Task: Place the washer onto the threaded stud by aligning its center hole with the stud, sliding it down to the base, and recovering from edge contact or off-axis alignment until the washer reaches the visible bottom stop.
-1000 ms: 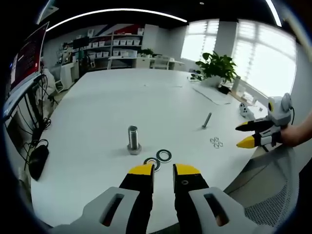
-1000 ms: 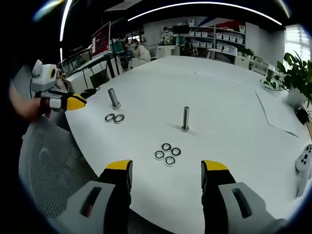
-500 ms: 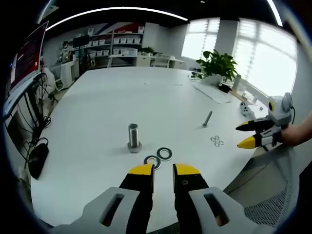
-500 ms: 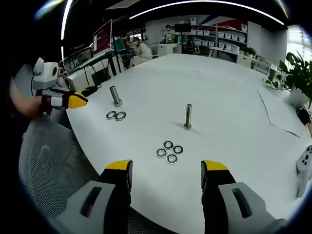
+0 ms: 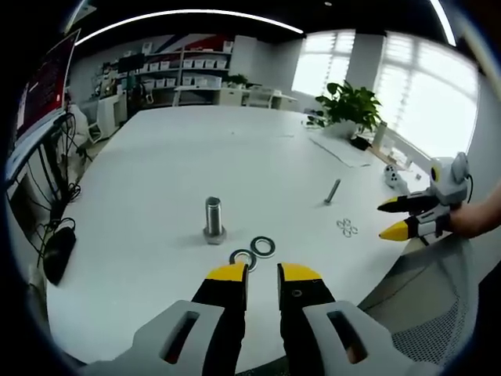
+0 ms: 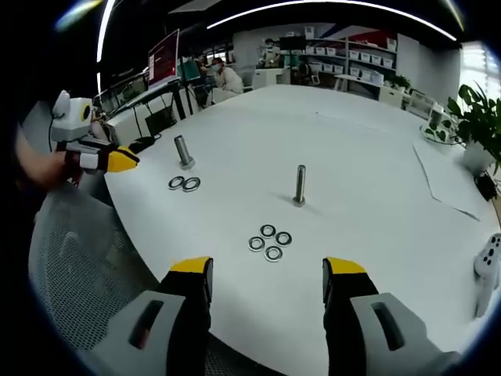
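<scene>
A thick threaded stud (image 5: pixel 213 219) stands upright on the white table (image 5: pixel 196 157), with two large washers (image 5: pixel 256 251) lying flat just in front of it. My left gripper (image 5: pixel 262 274) hovers at the table's near edge behind those washers, jaws nearly together and holding nothing. A thin stud (image 6: pixel 299 186) stands mid-table with several small washers (image 6: pixel 269 242) lying before it. My right gripper (image 6: pixel 268 280) is open and empty, short of the small washers. The right gripper (image 5: pixel 395 217) also shows at the right edge, held by a hand. The left gripper (image 6: pixel 117 160) shows by the thick stud (image 6: pixel 184 152).
A potted plant (image 5: pixel 352 106) and a paper sheet (image 5: pixel 340 150) lie at the table's far side. A white controller (image 6: pixel 489 262) rests near the edge. A mesh chair (image 6: pixel 78 266) stands below the table edge. Monitors (image 5: pixel 43 86) and shelves line the room.
Both views have drifted only slightly with the hands. Studs and washers lie where they were, and neither gripper's jaws have changed.
</scene>
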{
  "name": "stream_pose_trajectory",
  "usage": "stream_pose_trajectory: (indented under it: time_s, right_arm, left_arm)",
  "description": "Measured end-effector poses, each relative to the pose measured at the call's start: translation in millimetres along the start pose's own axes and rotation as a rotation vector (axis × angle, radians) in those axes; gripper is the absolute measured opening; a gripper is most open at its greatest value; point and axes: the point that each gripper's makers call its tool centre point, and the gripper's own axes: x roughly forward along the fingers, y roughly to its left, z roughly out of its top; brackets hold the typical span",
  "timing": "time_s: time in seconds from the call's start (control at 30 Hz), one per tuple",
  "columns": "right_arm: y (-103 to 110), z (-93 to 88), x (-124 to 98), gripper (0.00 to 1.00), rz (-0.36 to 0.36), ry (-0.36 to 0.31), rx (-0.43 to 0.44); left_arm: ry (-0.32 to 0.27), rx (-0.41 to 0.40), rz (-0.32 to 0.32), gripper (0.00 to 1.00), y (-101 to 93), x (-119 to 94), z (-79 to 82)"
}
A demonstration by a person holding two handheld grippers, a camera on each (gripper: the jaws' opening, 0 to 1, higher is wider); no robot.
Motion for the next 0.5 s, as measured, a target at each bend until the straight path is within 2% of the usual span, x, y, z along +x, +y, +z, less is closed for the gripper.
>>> stream_pose_trajectory:
  time_s: [0.5]
  right_arm:
    - [-2.1, 0.8, -0.9, 0.59, -0.002, -0.009, 0.021]
  left_arm:
    - [0.019, -0.002, 0.002, 0.13, 0.3, 0.9, -3.9]
